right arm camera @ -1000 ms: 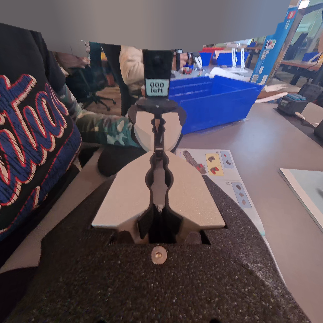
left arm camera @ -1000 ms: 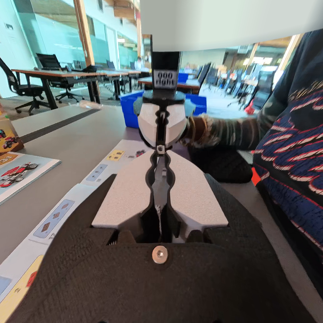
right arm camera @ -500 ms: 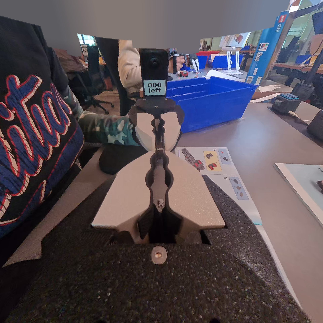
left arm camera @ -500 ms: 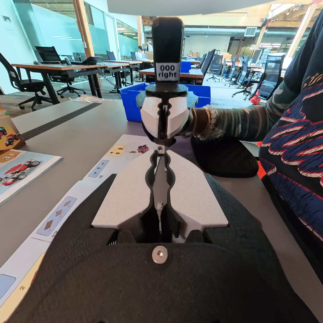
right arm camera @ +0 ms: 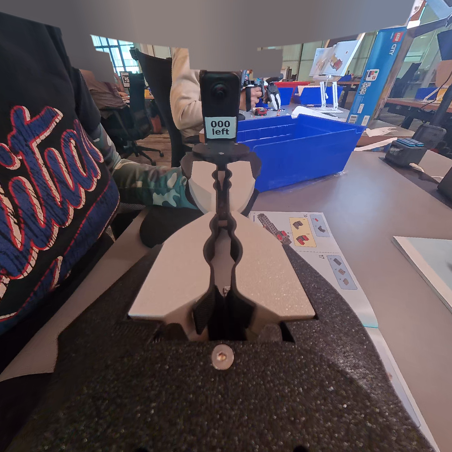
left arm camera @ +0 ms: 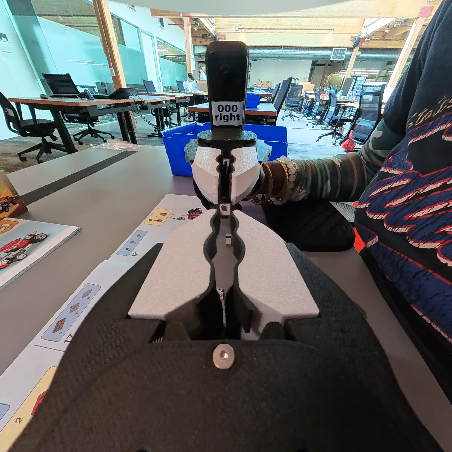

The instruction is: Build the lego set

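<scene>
Grey desk below you carries the open booklet along its near edge. Your left gripper hovers over it, fingers closed to a slit, tip to tip with your right gripper. The brick sits pinched where both pairs meet. Farther back stands a blue bin.

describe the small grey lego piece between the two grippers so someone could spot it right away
Start at the blue bin on the grey table and come toward the open instruction booklet. Above it the two grippers meet tip to tip; the grey lego piece sits there, a tiny cube with a round hole.
</scene>
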A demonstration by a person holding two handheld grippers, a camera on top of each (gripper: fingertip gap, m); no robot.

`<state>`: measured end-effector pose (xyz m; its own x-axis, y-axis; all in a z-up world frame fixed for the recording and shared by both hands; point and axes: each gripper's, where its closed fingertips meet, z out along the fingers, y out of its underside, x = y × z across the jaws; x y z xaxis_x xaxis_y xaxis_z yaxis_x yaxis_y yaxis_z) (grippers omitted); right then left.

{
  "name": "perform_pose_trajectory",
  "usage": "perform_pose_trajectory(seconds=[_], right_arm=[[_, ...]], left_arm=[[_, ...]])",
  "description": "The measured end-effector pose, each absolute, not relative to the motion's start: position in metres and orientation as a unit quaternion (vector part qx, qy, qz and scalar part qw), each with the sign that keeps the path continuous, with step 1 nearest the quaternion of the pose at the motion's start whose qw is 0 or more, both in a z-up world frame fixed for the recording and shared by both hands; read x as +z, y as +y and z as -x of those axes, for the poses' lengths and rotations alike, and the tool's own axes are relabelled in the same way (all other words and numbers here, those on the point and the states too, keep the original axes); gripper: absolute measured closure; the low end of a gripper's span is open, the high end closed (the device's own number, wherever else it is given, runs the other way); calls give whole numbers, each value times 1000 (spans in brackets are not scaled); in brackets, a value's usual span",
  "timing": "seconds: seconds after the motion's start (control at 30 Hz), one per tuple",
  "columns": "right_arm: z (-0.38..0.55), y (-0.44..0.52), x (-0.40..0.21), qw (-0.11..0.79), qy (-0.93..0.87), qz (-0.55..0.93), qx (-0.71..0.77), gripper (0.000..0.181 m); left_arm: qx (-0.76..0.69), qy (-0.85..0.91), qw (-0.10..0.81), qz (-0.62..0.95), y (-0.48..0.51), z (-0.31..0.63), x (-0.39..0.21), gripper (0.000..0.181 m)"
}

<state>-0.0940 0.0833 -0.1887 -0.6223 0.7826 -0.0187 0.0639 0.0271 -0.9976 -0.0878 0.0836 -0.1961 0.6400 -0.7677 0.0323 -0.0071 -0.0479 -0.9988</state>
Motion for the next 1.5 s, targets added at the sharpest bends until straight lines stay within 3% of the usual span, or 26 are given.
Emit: perform_pose_trajectory(seconds=[0.47,1.5], right_arm=[[94,81,-188,293,-639,314,638,174],[89,94,-287,209,-790,405,410,175]], left_arm=[[-314,291,629,649,81,88,-193,174],[-136,400,442,792,92,84,-281,174]])
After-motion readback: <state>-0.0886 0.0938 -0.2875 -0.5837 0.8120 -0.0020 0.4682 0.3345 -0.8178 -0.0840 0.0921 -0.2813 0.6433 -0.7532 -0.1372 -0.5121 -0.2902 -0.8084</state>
